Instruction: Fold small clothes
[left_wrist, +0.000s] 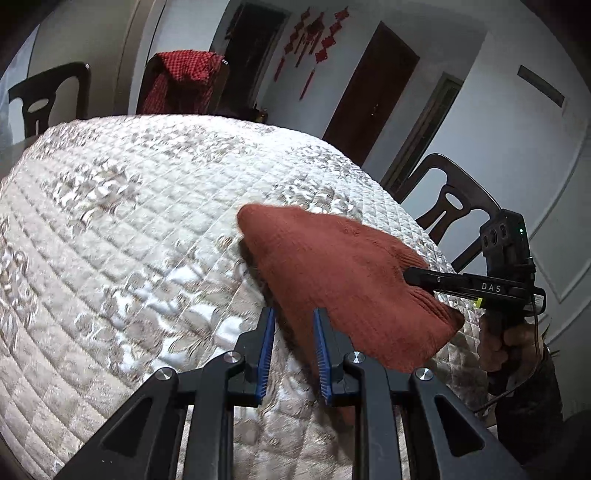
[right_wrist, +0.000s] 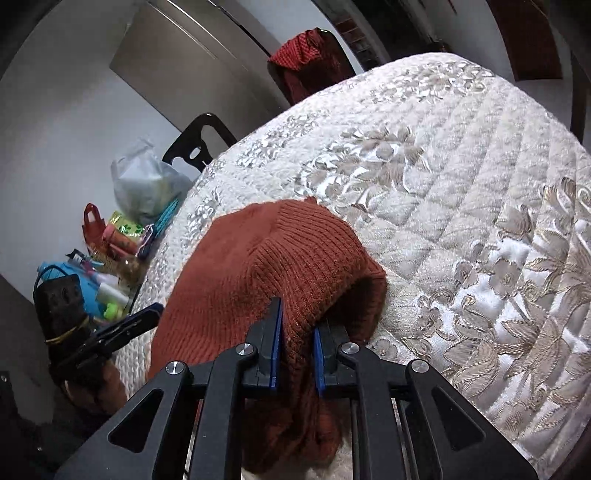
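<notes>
Right tool clamps the rust knit garment's ribbed hem, lifting it off the quilted desk to fold; left tool narrow, apparently gripping nothing.

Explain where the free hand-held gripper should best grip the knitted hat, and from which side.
Probably the ribbed brim of the knitted hat, from the near edge of the quilted cover. The brim is thick and lifted, and the right hand-held gripper already pinches it, so the left hand-held gripper fits alongside.
</notes>
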